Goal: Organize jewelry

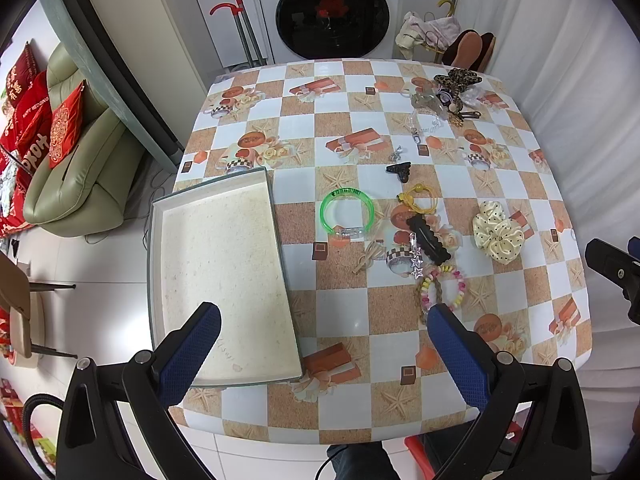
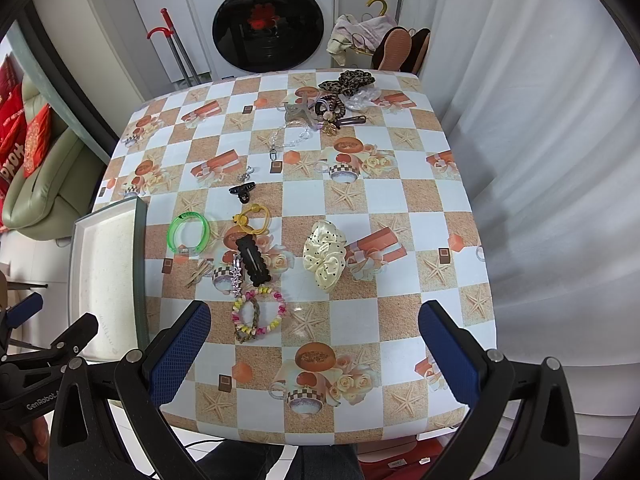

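Behind the table a white front-loading washing machine is seen, with a red-handled mop leaned beside it and a white curtain hung along the table's right edge. The table is covered by a checked cloth printed with starfish and gift boxes.

At the left edge a shallow white tray is laid, overhanging the table slightly; nothing is held in it. The jewelry is spread in two groups. Near the middle lie a green bangle, a yellow cord tie, a black scalloped hair clip, a star-shaped silver clip, a pastel bead bracelet and a cream dotted scrunchie. A small black claw clip is placed just beyond them. At the far right corner a leopard-print bow and a tangle of smaller pieces are heaped together.

The left gripper is held over the near edge with its blue pads wide apart, one over the tray's near end, the other by the bead bracelet; nothing is gripped. The right gripper is likewise spread, empty, above the near edge.

Only in the left wrist view is the whole tray shown; in the right wrist view it is cut off behind the left gripper's black frame, and a green sofa with red cushions is seen more fully on the left.
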A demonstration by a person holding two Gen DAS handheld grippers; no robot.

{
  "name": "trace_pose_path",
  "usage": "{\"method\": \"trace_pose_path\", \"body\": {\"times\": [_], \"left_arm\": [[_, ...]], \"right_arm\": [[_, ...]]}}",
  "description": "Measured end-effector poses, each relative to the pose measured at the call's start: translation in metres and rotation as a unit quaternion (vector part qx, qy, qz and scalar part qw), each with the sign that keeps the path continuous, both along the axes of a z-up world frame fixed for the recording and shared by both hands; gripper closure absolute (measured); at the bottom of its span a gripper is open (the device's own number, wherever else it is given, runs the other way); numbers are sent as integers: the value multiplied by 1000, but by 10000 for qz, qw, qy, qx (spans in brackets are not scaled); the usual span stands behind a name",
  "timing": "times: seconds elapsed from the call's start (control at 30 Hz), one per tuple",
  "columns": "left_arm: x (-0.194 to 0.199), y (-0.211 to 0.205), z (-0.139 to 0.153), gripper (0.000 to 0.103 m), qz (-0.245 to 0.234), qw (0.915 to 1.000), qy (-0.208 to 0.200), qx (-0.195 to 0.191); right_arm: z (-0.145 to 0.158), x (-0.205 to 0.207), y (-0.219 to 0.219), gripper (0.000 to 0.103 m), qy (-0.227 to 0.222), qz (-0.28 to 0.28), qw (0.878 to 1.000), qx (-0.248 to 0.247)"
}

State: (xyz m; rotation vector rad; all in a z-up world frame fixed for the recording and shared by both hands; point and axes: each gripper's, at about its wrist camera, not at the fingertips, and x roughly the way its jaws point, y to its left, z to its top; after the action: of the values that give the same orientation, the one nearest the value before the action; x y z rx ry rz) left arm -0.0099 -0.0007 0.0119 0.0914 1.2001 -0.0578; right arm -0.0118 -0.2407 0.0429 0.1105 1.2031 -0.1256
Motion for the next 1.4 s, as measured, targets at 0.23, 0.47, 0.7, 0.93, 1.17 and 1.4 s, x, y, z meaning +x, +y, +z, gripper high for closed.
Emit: {"method": "trace_pose_path", "body": {"times": [0.23,0.47,0.7,0.93,1.17,1.4], "left_arm": [[1,-1,0,0,-8,10000,10,6],[2,-1,0,0,-3,10000,15,11],[2,-2,0,0,-2,10000,18,16],[2,-2,0,0,-3,10000,24,21],[2,-2,0,0,-1,10000,28,24],[3,-3,0,0,-2,10000,34,26]], "right_arm": [[0,0,0,0,-3,2,10000,-1],[0,0,1,0,-2,3,10000,-4],[0,0,1,0,-4,3,10000,-4],[0,0,1,0,-2,-5,10000,-2],[-1,0,0,0,-3,2,10000,-5],[-3,-1,-1,0,5,-2,10000,0]]}}
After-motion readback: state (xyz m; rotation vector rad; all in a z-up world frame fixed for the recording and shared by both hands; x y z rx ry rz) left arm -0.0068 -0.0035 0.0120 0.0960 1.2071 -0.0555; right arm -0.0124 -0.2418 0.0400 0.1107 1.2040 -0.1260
